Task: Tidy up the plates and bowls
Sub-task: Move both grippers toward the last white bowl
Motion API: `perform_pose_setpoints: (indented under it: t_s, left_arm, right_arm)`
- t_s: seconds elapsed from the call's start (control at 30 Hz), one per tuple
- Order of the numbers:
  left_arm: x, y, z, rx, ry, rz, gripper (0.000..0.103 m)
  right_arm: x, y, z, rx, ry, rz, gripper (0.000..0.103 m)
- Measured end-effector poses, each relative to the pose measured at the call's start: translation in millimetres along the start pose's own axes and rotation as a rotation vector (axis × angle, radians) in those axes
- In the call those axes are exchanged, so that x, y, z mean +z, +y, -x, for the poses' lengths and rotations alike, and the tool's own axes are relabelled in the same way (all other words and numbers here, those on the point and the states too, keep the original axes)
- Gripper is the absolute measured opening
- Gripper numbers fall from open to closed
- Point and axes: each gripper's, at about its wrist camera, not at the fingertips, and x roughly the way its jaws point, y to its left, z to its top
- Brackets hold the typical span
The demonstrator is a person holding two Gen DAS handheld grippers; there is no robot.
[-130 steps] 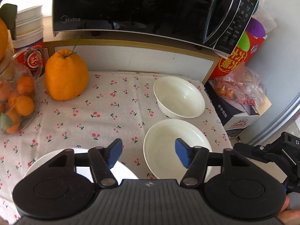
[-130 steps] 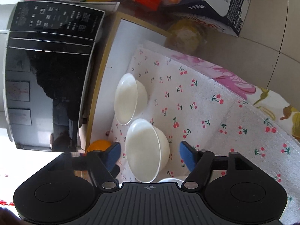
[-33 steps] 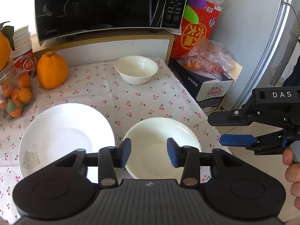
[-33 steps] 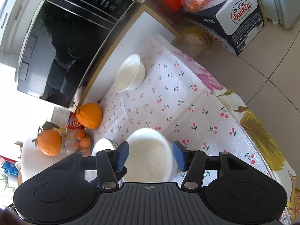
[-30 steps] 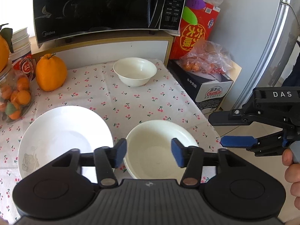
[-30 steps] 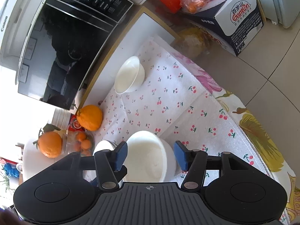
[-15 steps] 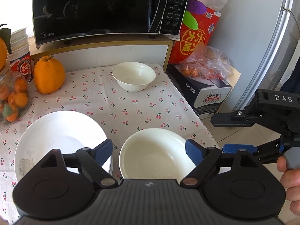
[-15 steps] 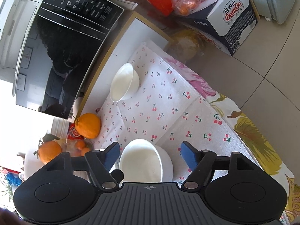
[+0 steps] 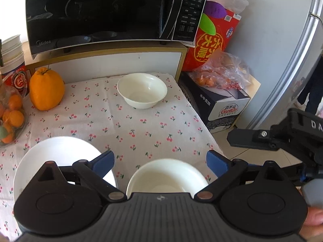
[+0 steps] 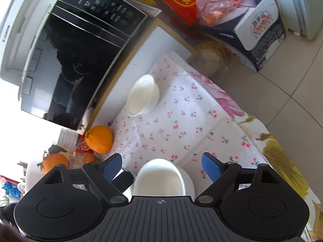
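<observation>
Jaws of the left gripper (image 9: 160,164) stand wide and are opening, the blue pads clear of everything. Left wrist view: the near bowl (image 9: 167,178) sits on the cherry-print cloth (image 9: 141,125) between the two pads, touched by neither. A white plate (image 9: 60,157) lies just beside it, to the left, partly behind the left pad. The far bowl (image 9: 142,89) stands upright well apart, close to the white cabinet under the microwave (image 9: 105,12). A large orange fruit (image 9: 46,88) rests at the cloth's left edge. The right gripper's black body enters from the right.

Right wrist view: the right gripper (image 10: 162,166) also has its jaws wide and opening. The near bowl (image 10: 161,178) lies between its pads with clear gaps on both sides. The far bowl (image 10: 143,97) sits near the microwave (image 10: 76,50), and the orange fruit (image 10: 99,139) lies to the left.
</observation>
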Motion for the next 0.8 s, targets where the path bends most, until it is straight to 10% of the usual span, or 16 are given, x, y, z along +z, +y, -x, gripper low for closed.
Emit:
perform_pose_setpoints:
  t_s: [0.8]
  left_arm:
    - [40, 46, -36, 0.103, 0.006, 0.080, 0.103]
  right_arm:
    - [39, 18, -59, -0.045, -0.025, 0.025, 0.092]
